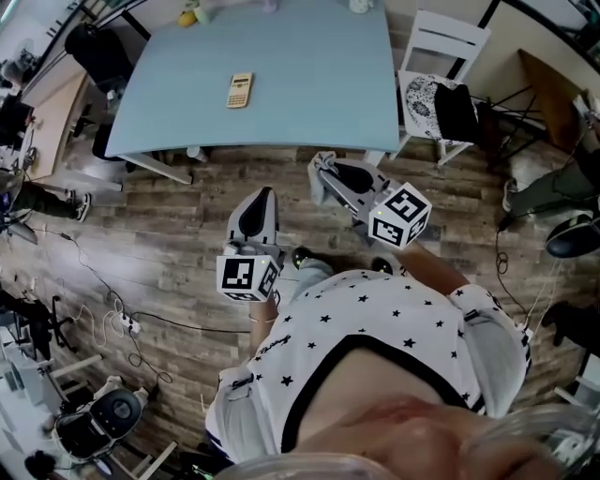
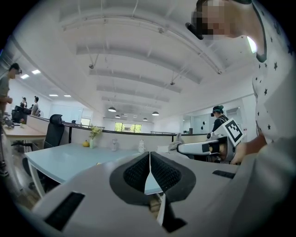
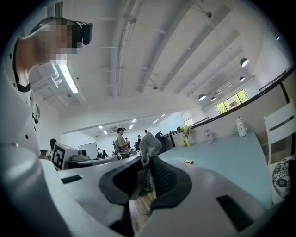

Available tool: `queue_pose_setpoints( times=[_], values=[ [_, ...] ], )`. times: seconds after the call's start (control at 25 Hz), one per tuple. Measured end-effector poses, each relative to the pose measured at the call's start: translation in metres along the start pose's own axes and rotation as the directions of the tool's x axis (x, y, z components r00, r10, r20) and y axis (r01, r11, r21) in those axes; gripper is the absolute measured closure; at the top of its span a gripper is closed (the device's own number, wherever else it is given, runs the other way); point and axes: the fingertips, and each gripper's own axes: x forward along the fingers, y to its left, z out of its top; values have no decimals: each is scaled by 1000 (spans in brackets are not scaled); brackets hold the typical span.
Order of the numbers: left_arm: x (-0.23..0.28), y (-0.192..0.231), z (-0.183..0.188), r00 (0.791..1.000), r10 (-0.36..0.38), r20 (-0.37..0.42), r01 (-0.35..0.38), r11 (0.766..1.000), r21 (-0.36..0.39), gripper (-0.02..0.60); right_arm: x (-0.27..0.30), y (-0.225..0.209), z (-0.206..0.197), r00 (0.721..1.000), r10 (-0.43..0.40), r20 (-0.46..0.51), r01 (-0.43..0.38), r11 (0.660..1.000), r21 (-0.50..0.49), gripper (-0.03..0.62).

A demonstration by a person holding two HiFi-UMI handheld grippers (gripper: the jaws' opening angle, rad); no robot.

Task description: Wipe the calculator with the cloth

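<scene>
A yellow calculator (image 1: 239,90) lies flat on the pale blue table (image 1: 309,103), left of its middle, and shows as a small tan slab (image 3: 188,162) in the right gripper view. Both grippers hang over the wooden floor, short of the table's near edge. My right gripper (image 1: 322,161) (image 3: 149,159) is shut on a grey cloth (image 3: 148,146) (image 1: 319,181), which sticks up past the tips. My left gripper (image 1: 266,193) (image 2: 149,156) is shut with nothing in it, its pads meeting. From the left gripper view the right gripper (image 2: 203,147) is at the right.
A white chair (image 1: 448,42) with a dark bag stands at the table's right end, a black office chair (image 1: 98,52) at its left. Small vases and a yellow object (image 1: 190,14) line the far edge. Cables and a power strip (image 1: 127,324) lie on the floor at left.
</scene>
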Motion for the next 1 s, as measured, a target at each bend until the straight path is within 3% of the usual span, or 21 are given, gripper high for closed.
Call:
queue_pose_setpoints(
  times=[0.56, 0.76, 1.0],
  values=[
    [-51, 116, -3, 999, 40, 13, -40, 999, -20, 551, 120, 43, -9, 999, 16, -29, -16, 1000, -19, 546],
    [-57, 135, 0, 999, 32, 33, -31, 999, -21, 551, 139, 54, -7, 999, 22, -26, -23, 999, -24, 546],
    [-55, 143, -3, 999, 19, 41, -18, 999, -42, 551, 141, 47, -9, 999, -28, -41, 27, 999, -19, 546]
  ],
)
